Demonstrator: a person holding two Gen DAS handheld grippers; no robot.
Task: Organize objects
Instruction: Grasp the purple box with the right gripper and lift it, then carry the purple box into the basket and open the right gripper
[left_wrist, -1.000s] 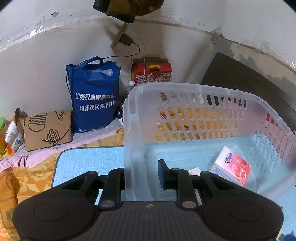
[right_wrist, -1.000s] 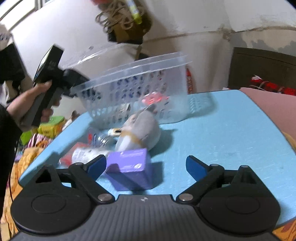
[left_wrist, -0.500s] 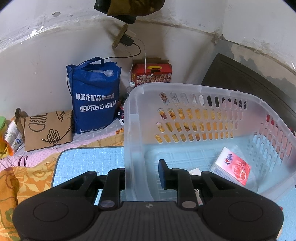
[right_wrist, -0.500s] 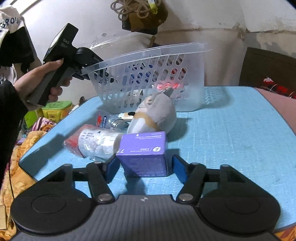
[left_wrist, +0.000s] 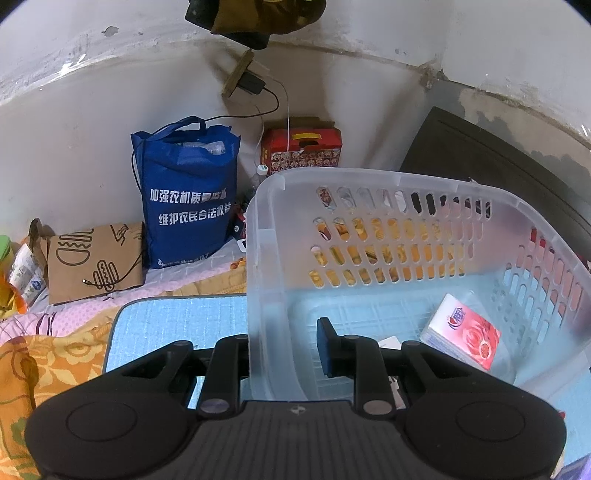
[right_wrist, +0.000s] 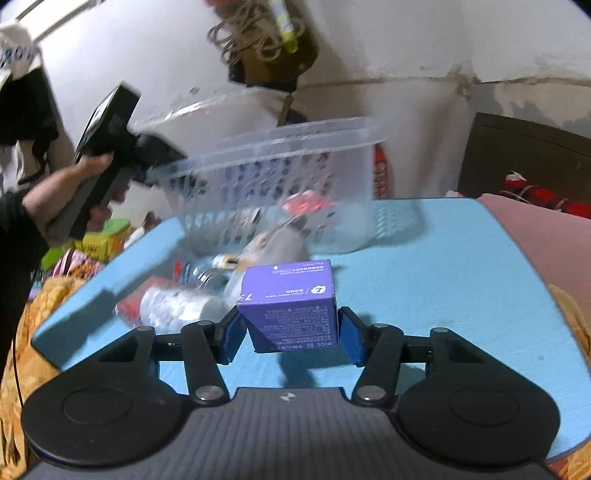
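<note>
One clear basket (left_wrist: 424, 236) stands tilted on the blue mat (right_wrist: 424, 266), its wall clenched in the left claw (left_wrist: 284, 350). It holds one red-and-white pack (left_wrist: 461, 328). The right claw (right_wrist: 291, 334) is closing on one purple box (right_wrist: 291, 310), marked "PICC" and lifted off the mat. One blue bag (left_wrist: 188, 192) with white Chinese writing stands at the wall.

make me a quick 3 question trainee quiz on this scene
1. True or false: the left gripper is clamped on the basket wall.
2. What sits between the right gripper pads? A) bottle B) purple box C) plush toy
3. Which item lies inside the basket?

Key
1. True.
2. B; the jaws are closing, pads at its sides.
3. A red and white packet.
</note>
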